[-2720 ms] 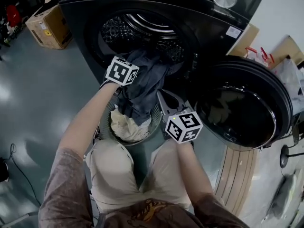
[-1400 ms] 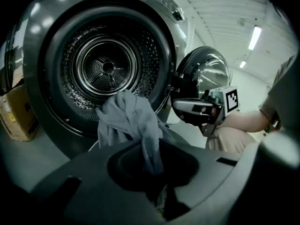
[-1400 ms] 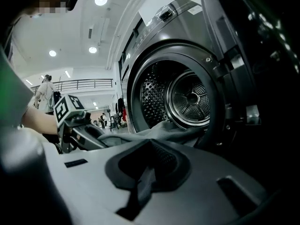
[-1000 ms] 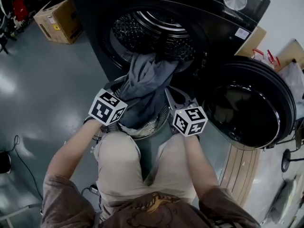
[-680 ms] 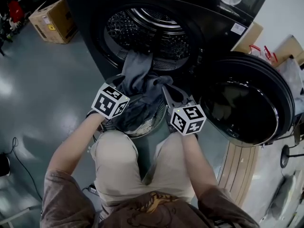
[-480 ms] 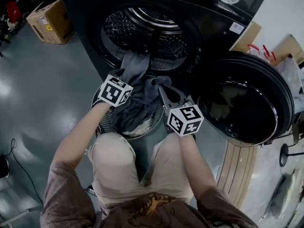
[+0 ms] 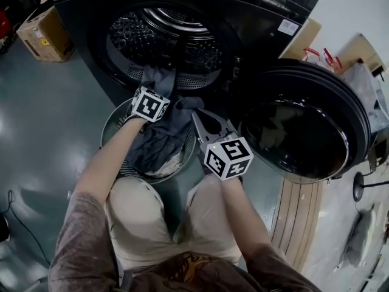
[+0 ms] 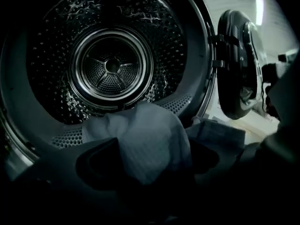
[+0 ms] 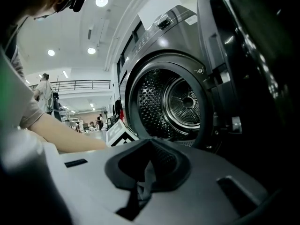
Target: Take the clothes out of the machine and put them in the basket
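One grey garment (image 8: 140,142), seemingly loose, between left gripper (image 8: 149,154) jaws just opening

A dark grey garment (image 7: 159,140) trails from the machine's (image 7: 249,23) drum into the basket (image 7: 112,117). It lies between the left gripper's (image 8: 147,156) jaws, which have just been opening. The right gripper (image 9: 147,168) pinches one fold.

Grey garment (image 7: 161,135) lower, mostly in bskt (image 7: 108,126)

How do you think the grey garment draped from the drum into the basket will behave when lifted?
The grey garment is probably floppy: it hangs in soft folds from the drum into the basket. Lifted at one point, it would likely sag and trail. It could snag on the basket rim.
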A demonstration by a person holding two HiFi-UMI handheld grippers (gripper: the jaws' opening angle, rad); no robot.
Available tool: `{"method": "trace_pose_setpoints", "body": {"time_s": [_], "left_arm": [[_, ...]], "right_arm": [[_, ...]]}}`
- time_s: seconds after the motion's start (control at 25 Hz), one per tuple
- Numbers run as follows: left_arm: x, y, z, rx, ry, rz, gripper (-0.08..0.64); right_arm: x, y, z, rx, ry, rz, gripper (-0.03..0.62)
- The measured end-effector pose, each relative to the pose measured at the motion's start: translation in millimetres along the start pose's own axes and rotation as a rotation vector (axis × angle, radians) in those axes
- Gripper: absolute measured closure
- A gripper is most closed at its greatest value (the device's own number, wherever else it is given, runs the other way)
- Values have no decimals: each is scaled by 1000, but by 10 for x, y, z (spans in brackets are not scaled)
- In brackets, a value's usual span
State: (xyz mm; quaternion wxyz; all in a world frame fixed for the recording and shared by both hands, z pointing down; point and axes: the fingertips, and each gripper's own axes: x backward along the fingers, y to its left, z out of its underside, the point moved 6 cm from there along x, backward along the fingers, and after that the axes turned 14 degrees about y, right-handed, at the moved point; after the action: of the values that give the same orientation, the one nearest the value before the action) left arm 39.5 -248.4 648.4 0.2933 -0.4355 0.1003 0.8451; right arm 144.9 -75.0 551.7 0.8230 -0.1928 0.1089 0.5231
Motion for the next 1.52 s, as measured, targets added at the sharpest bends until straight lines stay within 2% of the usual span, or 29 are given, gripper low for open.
{"method": "trace_pose_setpoints", "body": {"time_s": [0.12,0.16,0.24,0.32,0.44,0.6,0.88,1.24,1.32,1.4,1.44,1.52], "left_arm": [[-31,1,2,-30,12,-43,153],[-9,-2,3,-41,18,-56,212],[54,-16,12,-70,30,-75,399],[142,-63,44,-75,48,-34,462],[375,-171,138,-64,51,59,472],[870,-313,323,-74,47,136,474],[1464,-415,658,-9,44,187,472],[1610,-306,876,43,41,189,466],[1604,-272,871,35,35,186,413],[1606,-222,854,25,15,172,206],[1618,-196,842,20,-1,172,153],[1644,-136,821,22,-36,184,141]], "right_arm": [[15,-48,16,-6,-2,6,595],[14,-58,24,-7,-1,6,595],[6,-74,32,-9,-1,3,594],[-7,-77,31,-9,0,-4,594],[-33,-40,43,-2,6,-24,595],[-61,-23,67,-3,10,-49,595],[-175,24,67,-4,14,-82,595],[-422,200,69,10,27,-123,595],[-450,215,52,4,18,-124,595],[-492,227,56,3,20,-122,595],[-509,228,71,6,26,-122,594],[-518,227,101,13,34,-119,595]]}}
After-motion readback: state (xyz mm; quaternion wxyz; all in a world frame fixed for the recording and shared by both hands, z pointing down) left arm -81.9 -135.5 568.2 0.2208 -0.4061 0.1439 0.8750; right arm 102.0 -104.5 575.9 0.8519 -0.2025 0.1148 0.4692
